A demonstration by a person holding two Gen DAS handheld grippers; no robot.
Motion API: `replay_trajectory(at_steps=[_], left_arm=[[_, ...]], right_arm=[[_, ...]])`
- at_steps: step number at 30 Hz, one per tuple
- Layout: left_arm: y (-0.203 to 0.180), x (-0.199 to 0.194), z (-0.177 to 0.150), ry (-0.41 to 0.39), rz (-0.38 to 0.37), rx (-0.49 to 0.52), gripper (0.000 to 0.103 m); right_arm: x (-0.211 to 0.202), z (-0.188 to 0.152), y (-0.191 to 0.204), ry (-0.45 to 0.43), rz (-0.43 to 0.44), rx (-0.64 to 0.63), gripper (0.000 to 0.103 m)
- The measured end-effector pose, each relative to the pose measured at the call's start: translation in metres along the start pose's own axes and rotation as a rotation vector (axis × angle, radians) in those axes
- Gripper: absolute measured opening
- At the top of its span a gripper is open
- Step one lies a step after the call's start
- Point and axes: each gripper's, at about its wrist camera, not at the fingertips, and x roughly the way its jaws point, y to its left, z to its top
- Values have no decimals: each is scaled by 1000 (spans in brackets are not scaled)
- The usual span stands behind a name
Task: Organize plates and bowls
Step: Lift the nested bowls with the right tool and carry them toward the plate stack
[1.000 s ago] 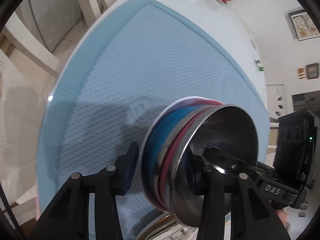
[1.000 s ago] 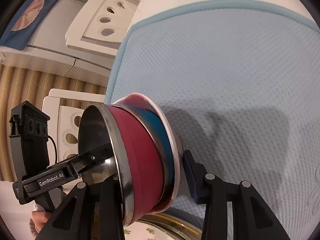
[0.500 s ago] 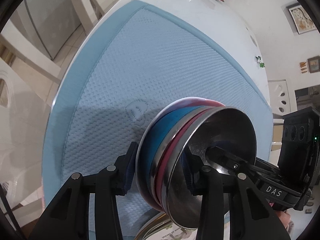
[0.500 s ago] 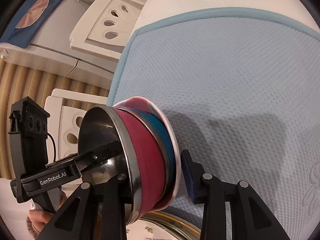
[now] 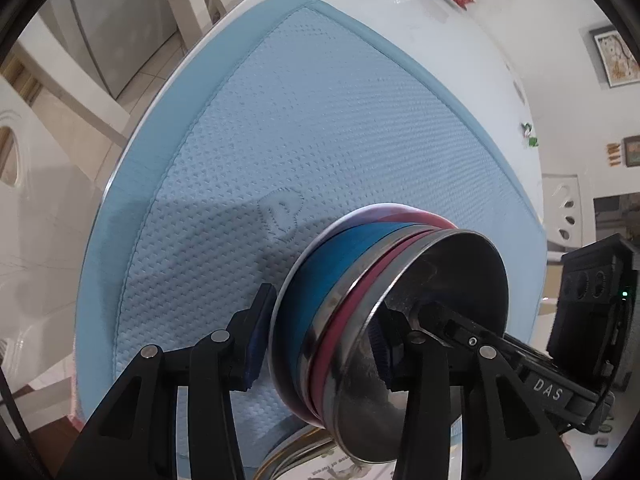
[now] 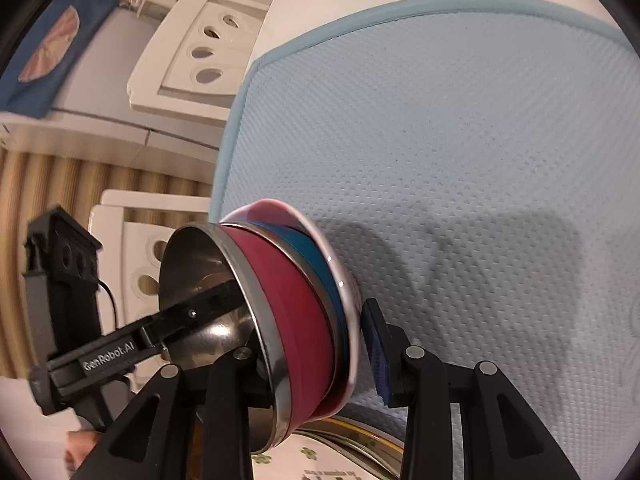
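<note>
Bowl stack hangs tilted over bare blue mat (edges distant).

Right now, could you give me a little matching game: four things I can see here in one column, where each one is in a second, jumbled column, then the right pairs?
Things
1. red bowl
2. blue bowl
3. mat
4. plate

Places
A. spread over the table
B. below the stack, at the picture's bottom edge
C. at the stack's open end
D. nested just behind the red one

Pairs: 1-C; 2-D; 3-A; 4-B
</note>
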Motion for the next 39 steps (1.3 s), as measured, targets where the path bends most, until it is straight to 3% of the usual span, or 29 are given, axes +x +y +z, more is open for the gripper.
replay_trajectory(at_steps=[3, 5, 12, 39], left_arm=[[13, 7, -2, 21, -53, -75, 46], [18, 9, -4, 22, -87, -107, 45], [1, 2, -5, 12, -27, -34, 43], [-14, -25, -15, -63, -15, 136, 42]], right_arm=[[16, 2, -6, 61, 37, 8, 40], [19, -2, -13, 37, 79, 64, 42], [12, -9, -1, 15, 36, 16, 41], [-8, -17, 25, -66, 11, -69, 41]])
